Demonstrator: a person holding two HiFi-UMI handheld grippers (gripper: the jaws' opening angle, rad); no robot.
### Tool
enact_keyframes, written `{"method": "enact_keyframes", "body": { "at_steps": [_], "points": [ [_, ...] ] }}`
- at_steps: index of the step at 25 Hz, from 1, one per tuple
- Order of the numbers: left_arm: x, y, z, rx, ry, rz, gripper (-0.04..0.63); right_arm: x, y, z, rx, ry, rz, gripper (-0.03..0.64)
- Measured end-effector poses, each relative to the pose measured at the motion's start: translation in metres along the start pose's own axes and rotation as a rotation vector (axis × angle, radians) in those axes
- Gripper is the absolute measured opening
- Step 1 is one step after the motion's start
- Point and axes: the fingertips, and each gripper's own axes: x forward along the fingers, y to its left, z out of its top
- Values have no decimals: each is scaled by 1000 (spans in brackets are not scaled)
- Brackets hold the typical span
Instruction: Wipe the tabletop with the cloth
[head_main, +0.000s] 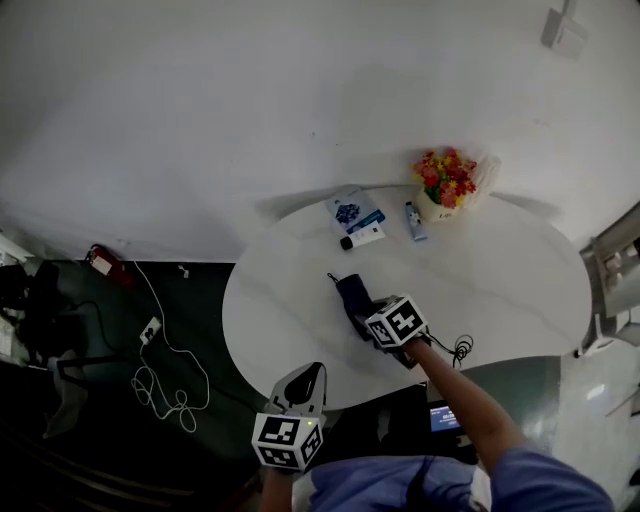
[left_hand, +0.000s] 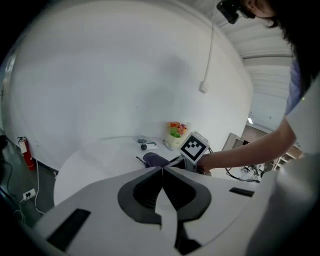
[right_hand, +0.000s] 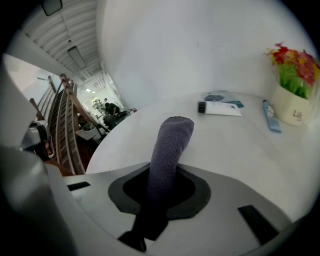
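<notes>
The right gripper (head_main: 376, 320) is clenched on one end of the dark cloth (right_hand: 171, 142), which reaches out over the near middle of the round table (head_main: 500, 290); the left gripper (left_hand: 161, 171) is closed on nothing, at the near edge; the cloth looks soft, light and limp, so a bunched fold seems the best place to hold

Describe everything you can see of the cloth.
The cloth is dark grey-purple with a fine looped, towel-like weave. It is bunched into a thick roll and pinched between the jaws of the right gripper, its rounded end sticking out ahead and a darker tail trailing behind. It reaches over the near-middle part of the white round table; whether it presses on the surface is unclear. Nothing else touches it.
</notes>
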Motion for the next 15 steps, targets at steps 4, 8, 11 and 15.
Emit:
{"method": "enact_keyframes", "body": {
  "at_steps": [4,8,11,15],
  "points": [
    [33,-39,12,50,16,-83,17,-40,-57,-24,68,-28,-74,71],
    [69,-85,23,58,27,-168,17,-85,-114,-54,136,-50,-144,71],
    [92,-120,33,72,30,-211,17,-119,-154,-78,179,-62,-186,71],
    [122,-161,45,106,42,-247,17,-163,-206,-110,234,-72,-237,71]
  ]
}}
